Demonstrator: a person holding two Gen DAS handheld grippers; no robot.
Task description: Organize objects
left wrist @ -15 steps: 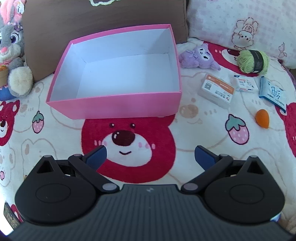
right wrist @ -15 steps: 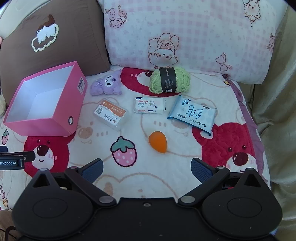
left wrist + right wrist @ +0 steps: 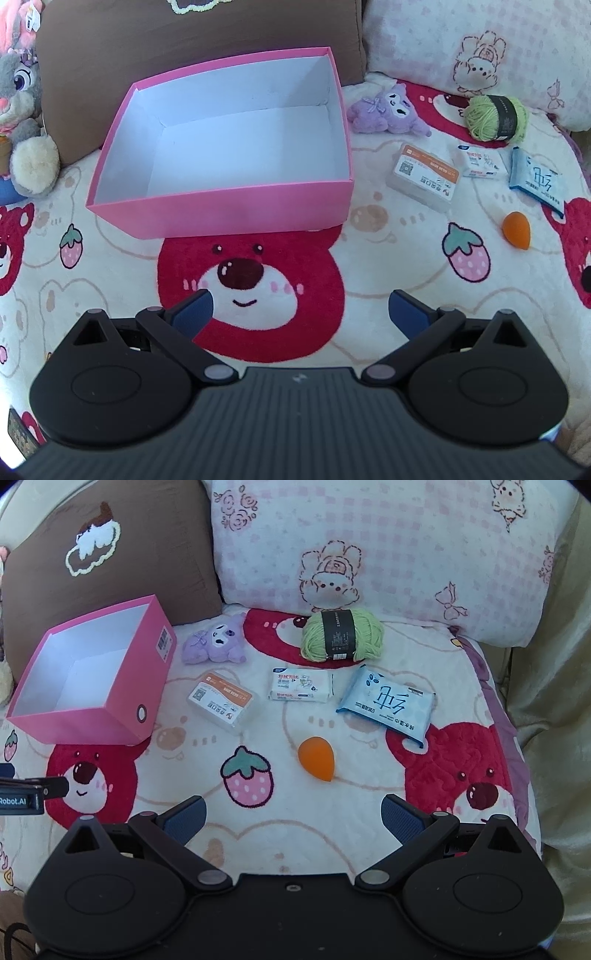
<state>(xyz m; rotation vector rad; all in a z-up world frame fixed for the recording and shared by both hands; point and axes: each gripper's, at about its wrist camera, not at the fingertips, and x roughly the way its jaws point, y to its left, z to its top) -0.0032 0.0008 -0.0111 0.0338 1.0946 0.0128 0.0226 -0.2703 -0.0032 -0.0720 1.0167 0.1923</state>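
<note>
An empty pink box (image 3: 221,206) (image 3: 88,723) with a white inside sits on the bear blanket. To its right lie a purple plush (image 3: 388,109) (image 3: 216,644), a green yarn ball (image 3: 495,116) (image 3: 341,635), an orange-and-white box (image 3: 424,177) (image 3: 221,701), a white tissue pack (image 3: 482,166) (image 3: 301,685), a blue wipes pack (image 3: 537,181) (image 3: 388,705) and an orange sponge (image 3: 516,230) (image 3: 317,758). My left gripper (image 3: 299,310) is open and empty in front of the pink box. My right gripper (image 3: 293,818) is open and empty, just in front of the sponge.
A brown cushion (image 3: 110,554) and a pink checked pillow (image 3: 369,546) stand at the back. A grey rabbit plush (image 3: 22,122) sits left of the box. A beige sofa arm (image 3: 554,701) rises on the right. The left gripper's side shows in the right wrist view (image 3: 22,794).
The left wrist view has shifted slightly, with the box a little nearer and more to the right. The right gripper has barely moved. Both stay open.
</note>
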